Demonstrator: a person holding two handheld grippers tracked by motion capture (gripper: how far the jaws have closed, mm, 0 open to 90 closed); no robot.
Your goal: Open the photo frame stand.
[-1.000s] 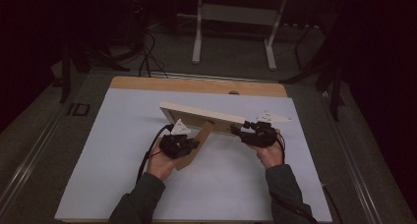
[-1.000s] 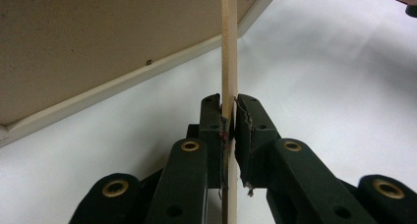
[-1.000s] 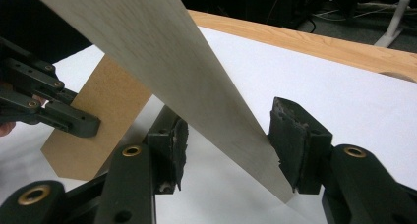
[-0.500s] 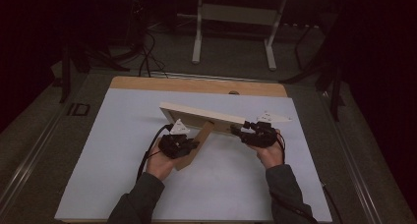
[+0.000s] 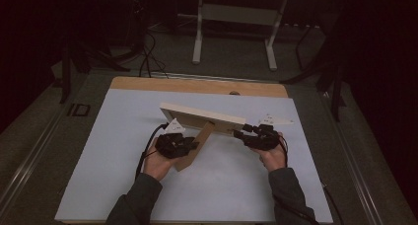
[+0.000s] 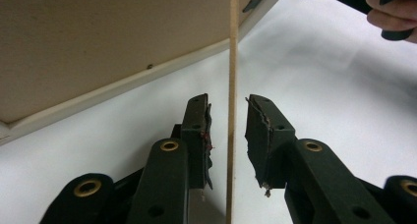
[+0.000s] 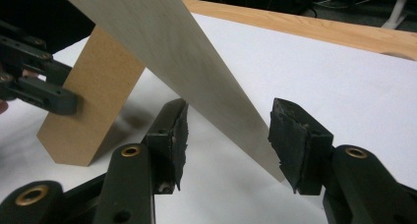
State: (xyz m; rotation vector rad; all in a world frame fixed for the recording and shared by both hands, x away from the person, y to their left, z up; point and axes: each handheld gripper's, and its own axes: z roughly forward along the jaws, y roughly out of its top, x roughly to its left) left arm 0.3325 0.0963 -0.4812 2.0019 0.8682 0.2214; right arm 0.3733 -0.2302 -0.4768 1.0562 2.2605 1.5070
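My left gripper [image 6: 228,130] has just been opening its jaws: the frame's thin brown stand [image 6: 231,86] sits between the pads, touching neither. The frame [image 5: 202,115] stands propped on the counter [image 5: 123,185], leaning on that stand. My right gripper [image 7: 227,140] straddles the frame's edge, jaws wide, pads not pressing. I judge the frame now stands by itself.

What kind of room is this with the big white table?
Probably a dim workshop or lab set up for recording. A white sheet covers the wooden table, black cables trail over the grey floor, and a grey metal stand frame sits behind. A person works a cream-framed picture frame with hand-held grippers.
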